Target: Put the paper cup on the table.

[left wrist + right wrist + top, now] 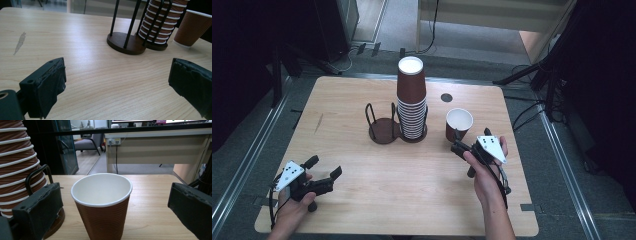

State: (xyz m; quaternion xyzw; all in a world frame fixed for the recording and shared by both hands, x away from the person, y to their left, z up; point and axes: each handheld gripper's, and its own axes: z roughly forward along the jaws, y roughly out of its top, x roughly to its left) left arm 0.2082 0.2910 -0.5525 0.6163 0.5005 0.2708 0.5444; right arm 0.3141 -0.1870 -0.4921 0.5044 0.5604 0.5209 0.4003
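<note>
Though wide apart, fingers (37, 207) flanking cup (102, 205).

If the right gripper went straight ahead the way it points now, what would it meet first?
Most likely the single brown paper cup. It stands upright right in front of the right gripper, centred between its open jaws. The tall stack of cups sits off to one side, outside that line.

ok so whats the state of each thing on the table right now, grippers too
single brown ribbed paper cup: upright, empty, between the right gripper's open jaws, untouched
stack of brown paper cups: upright, nested in one holder ring
black wire two-ring cup holder: near ring empty
left gripper: open, holding nothing
right gripper: open
</note>
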